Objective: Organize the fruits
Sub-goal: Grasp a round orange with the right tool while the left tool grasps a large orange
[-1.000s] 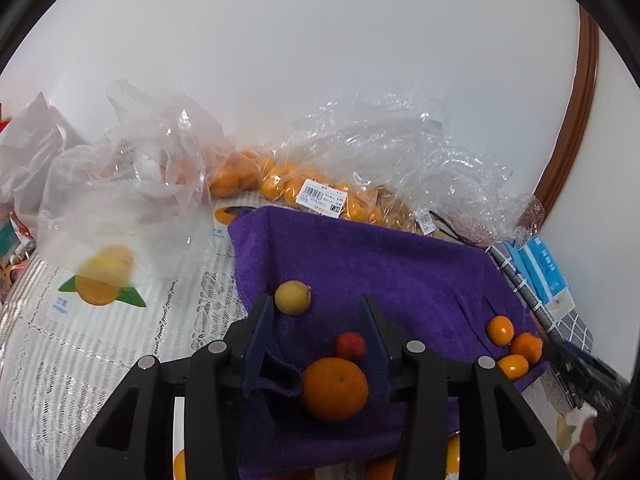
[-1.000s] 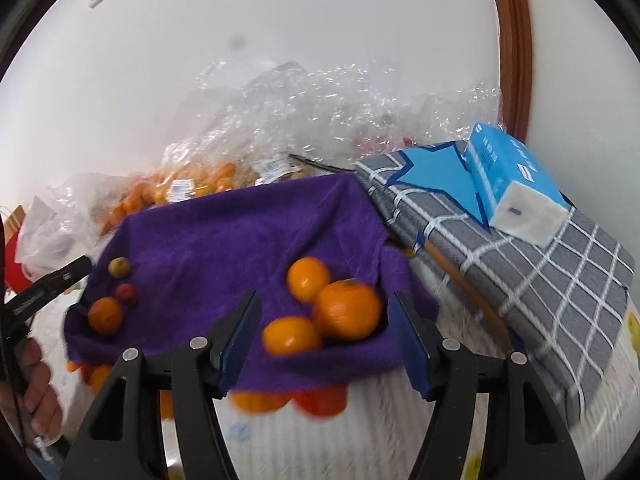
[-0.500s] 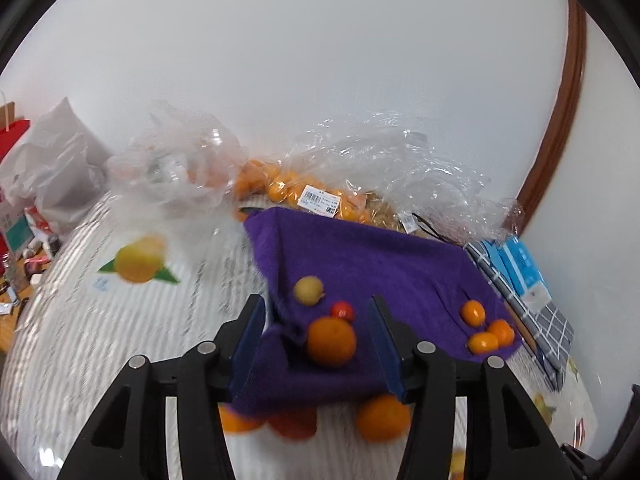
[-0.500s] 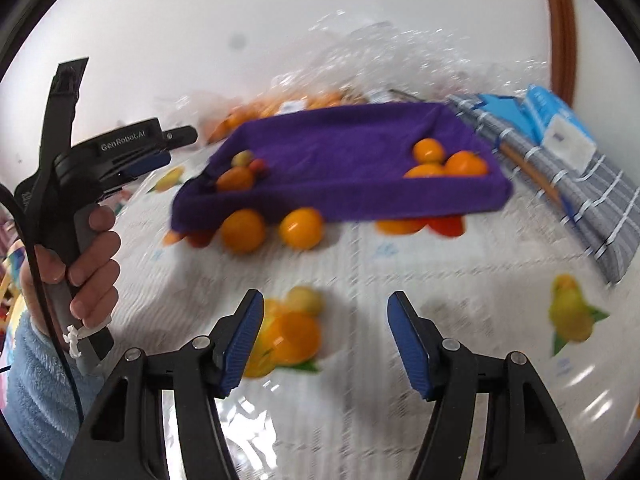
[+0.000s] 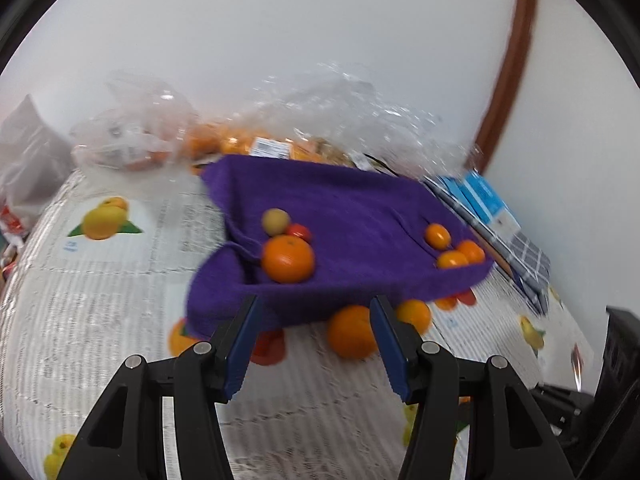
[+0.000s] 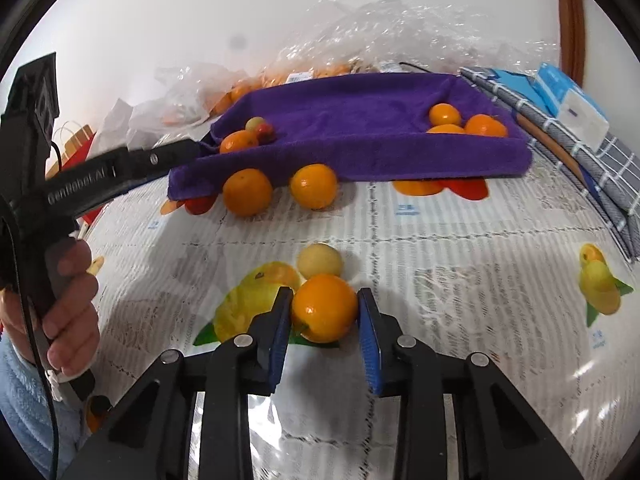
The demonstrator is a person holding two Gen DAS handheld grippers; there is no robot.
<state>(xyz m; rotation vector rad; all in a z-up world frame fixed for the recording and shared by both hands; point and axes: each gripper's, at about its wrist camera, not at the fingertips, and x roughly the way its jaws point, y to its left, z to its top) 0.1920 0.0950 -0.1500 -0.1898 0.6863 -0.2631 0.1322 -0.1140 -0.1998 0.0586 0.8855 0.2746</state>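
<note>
A purple towel (image 6: pixel 360 120) lies on the fruit-print tablecloth (image 6: pixel 460 248). It carries an orange (image 5: pixel 288 258), a pale fruit (image 5: pixel 275 221) and a small red fruit (image 5: pixel 300 231) on its left, and three small oranges (image 5: pixel 452 246) on its right. Two loose oranges (image 6: pixel 280 188) sit at its front edge. My right gripper (image 6: pixel 325 316) is shut on an orange (image 6: pixel 324 307) on the cloth, with a pale yellow fruit (image 6: pixel 320 260) just behind it. My left gripper (image 5: pixel 312 344) is open and empty, near the towel's front edge.
Clear plastic bags (image 5: pixel 340 120) with several oranges lie behind the towel by the white wall. A checked cloth with blue packs (image 6: pixel 560 100) lies to the right. The hand holding the left gripper (image 6: pixel 68 300) is at the left in the right wrist view.
Both grippers pulled back from the towel. The right gripper dropped to the tablecloth and closed on a loose orange. The left gripper stayed open.
</note>
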